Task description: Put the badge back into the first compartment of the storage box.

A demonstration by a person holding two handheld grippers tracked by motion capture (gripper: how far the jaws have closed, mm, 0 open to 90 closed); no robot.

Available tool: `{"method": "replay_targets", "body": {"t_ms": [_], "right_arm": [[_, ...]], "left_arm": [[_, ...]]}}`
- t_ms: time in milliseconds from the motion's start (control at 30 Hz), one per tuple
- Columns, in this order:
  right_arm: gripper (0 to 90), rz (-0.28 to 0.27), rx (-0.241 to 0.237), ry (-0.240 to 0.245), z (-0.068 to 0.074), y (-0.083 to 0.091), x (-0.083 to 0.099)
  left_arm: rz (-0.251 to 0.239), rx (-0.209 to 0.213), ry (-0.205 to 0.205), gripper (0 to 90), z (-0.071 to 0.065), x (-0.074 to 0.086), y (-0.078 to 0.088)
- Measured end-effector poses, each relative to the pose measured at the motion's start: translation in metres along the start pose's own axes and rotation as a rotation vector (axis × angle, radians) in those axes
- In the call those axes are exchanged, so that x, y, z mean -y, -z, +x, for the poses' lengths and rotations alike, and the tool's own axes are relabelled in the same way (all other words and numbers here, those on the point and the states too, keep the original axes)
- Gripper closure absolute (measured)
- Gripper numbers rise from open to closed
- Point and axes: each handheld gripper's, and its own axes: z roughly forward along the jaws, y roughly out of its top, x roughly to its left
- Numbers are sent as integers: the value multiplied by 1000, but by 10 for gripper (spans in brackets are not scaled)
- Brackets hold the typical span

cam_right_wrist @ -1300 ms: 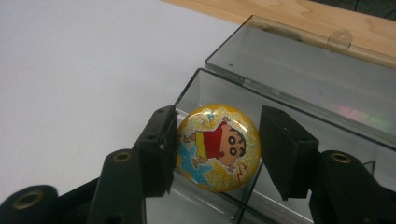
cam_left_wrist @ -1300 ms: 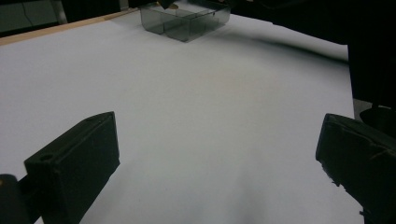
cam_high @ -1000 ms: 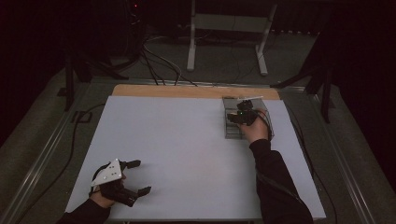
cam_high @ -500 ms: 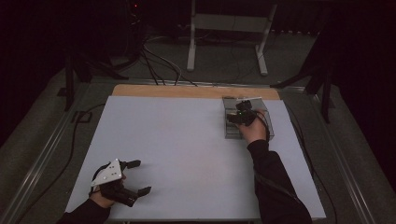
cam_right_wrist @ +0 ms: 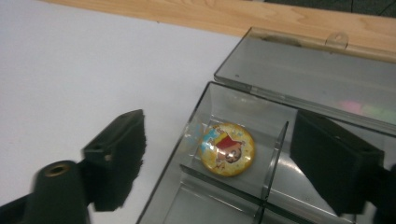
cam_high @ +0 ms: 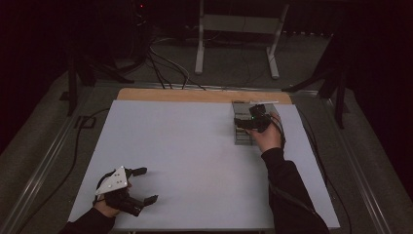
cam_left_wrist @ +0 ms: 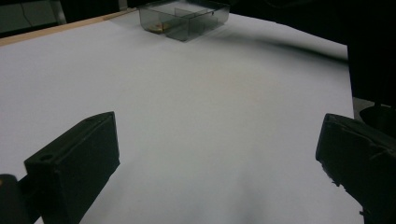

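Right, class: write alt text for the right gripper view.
A round yellow picture badge lies in a corner compartment of a clear grey plastic box, lid folded back. The right tongs hang open above it, over a white table.

The right tongs (cam_right_wrist: pixel 217 158), shut a second ago, have just been opened above the clear box (cam_right_wrist: pixel 299 84); the round badge (cam_right_wrist: pixel 227 148) is left lying in its compartment.

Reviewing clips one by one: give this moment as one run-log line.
right tool: just opened, empty, over tray | badge: lying in corner compartment | left tool: open, empty, above table
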Motion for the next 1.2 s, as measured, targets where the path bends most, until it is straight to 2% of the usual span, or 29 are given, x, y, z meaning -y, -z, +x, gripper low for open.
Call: {"method": "replay_targets", "body": {"t_ms": [233,267,333,533,667,867,1167,1200], "right_arm": [[129,-18,-41,-3,4,9,0],[71,-15,-65,4,5,11,1],[34,-18,-84,15,7,13,1],[26,-7,-114,31,11,19,1],[13,13,-185,37,15,26,-1],[13,17,-192,62,20,31,0],[13,-16,-197,95,26,45,5],[13,-21,-207,103,29,50,10]], "left_arm": [[-3,-2,1,3,0,0,0],[0,-1,0,3,0,0,0],[-1,1,-1,3,0,0,0],[-3,2,-1,3,0,-1,0],[-3,4,2,3,0,-1,-1],[-3,3,-1,3,0,-1,0],[-7,3,3,3,0,-1,0],[-9,6,4,3,0,-1,-1]]}}
